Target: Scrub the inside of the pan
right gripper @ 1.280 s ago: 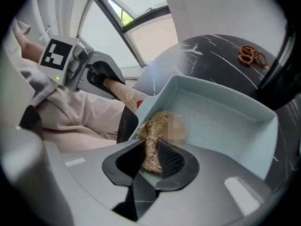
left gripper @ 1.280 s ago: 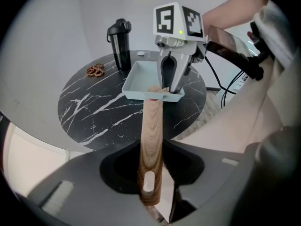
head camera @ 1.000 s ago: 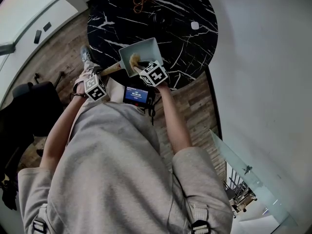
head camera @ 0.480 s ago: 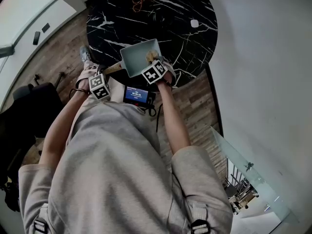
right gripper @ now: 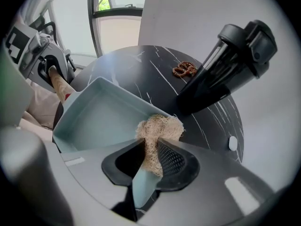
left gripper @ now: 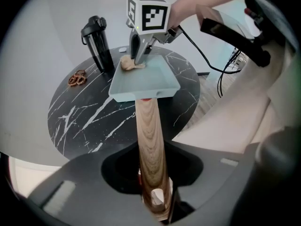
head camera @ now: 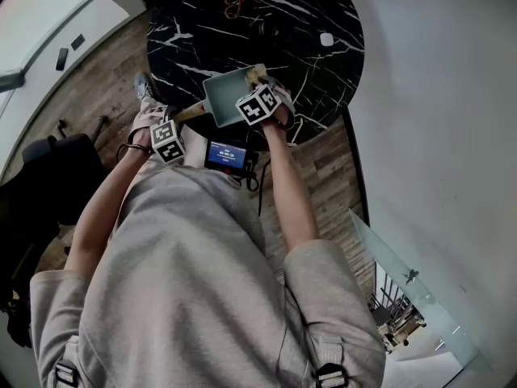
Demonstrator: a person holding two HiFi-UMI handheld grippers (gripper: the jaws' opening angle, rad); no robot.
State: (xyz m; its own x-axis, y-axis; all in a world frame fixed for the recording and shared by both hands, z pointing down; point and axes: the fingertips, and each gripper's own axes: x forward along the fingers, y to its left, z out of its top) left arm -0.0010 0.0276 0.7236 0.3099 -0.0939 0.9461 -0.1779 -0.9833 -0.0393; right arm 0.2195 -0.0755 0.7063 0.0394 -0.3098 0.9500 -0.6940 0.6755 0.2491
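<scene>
Left gripper — just tightened — on pan handle

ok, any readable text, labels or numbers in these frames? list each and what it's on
No text can be read in any view.
Blue screen at the person's waist: light characters, too small to read.
Marker cubes: black-and-white square patterns only, no letters.
Black bottle: no label visible.
</scene>
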